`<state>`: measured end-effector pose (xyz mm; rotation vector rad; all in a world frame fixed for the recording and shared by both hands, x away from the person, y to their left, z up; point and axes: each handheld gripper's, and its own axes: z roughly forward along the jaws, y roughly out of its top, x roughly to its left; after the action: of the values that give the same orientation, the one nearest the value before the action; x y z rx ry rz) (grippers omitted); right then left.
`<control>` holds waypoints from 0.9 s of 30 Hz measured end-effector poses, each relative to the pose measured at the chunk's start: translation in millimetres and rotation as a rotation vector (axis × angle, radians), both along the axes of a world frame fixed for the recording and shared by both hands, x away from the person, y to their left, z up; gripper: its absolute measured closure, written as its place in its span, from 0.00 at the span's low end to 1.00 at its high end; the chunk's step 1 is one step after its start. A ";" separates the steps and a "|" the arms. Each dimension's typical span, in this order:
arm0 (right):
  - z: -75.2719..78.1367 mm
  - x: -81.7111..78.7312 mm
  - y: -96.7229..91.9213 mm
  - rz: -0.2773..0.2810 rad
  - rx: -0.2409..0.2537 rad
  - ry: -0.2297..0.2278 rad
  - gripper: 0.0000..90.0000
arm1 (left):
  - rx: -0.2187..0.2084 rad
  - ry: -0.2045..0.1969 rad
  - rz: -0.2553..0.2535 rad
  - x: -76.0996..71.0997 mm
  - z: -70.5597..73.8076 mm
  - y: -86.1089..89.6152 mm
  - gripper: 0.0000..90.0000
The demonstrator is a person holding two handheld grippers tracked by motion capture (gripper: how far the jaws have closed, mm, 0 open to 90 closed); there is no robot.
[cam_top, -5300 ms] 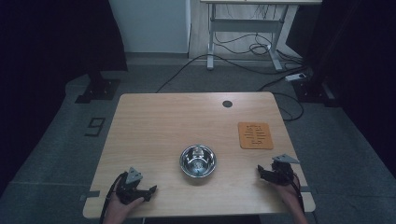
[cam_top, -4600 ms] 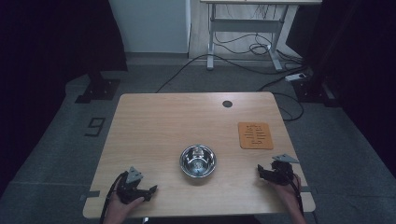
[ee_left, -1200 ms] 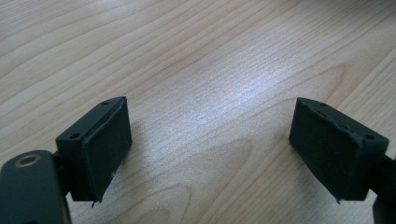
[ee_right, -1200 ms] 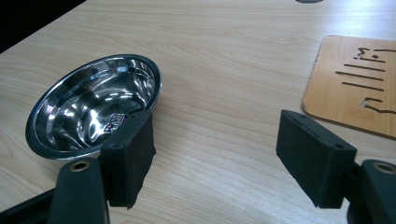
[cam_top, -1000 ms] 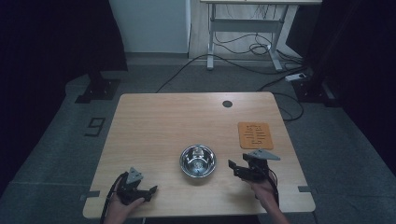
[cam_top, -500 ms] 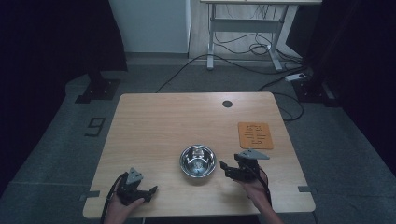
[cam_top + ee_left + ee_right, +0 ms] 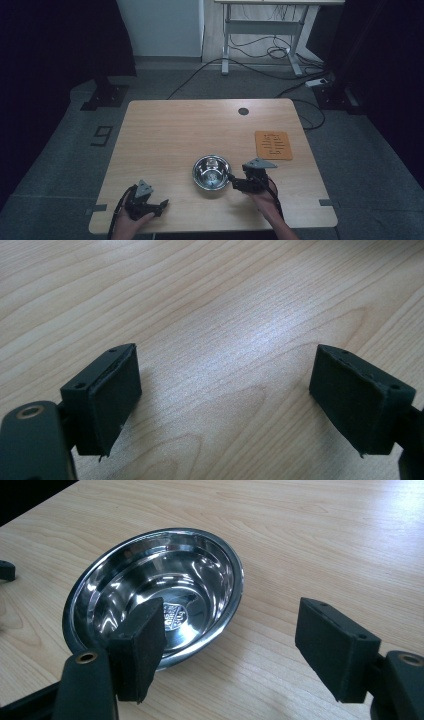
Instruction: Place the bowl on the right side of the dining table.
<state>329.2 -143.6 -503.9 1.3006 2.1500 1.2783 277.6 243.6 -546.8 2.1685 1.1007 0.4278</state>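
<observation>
Round, polished steel bowl (image 7: 211, 172) sits on the pale wood-grain table (image 7: 190, 130), near its front edge. Right gripper (image 7: 234, 181) just beside bowl's rim, matte black jaws spread wide, one over the rim, nothing pinched. Left gripper (image 7: 163, 203) well apart at front left, jaws spread over bare wood.

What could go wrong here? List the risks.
1. The right tool is open, one jaw over the bowl's rim. The steel looks slick and the wall is sloped, so the pads may slip off.
2. A nudge could slide the bowl across the smooth table towards the left tool.
3. Closing on one edge may tip the bowl.
</observation>
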 end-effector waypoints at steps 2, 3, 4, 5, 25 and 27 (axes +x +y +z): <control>-0.9 1.1 2.1 0.003 0.001 0.003 0.31 | 0.000 0.000 0.000 -0.2 0.0 0.0 0.14; -1.4 1.6 3.5 0.001 0.000 0.003 0.31 | 0.000 0.000 0.000 -0.2 0.0 0.0 0.14; -1.8 2.0 5.2 0.005 0.000 0.007 0.31 | 0.001 0.000 0.000 -0.2 0.0 0.0 0.14; -2.8 3.4 8.1 0.007 -0.005 0.006 0.31 | 0.000 0.000 0.000 -0.3 0.0 0.0 0.14; -13.9 19.4 33.1 -0.009 -0.021 0.019 0.32 | 0.001 0.001 -0.001 -0.5 0.0 0.0 0.14; -14.3 19.7 33.4 -0.009 -0.022 0.021 0.32 | 0.001 0.000 -0.001 -0.6 0.1 0.0 0.14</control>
<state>348.9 -110.1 -518.3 1.3190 2.1633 1.2389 277.0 243.6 -546.7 2.1700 1.0995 0.4273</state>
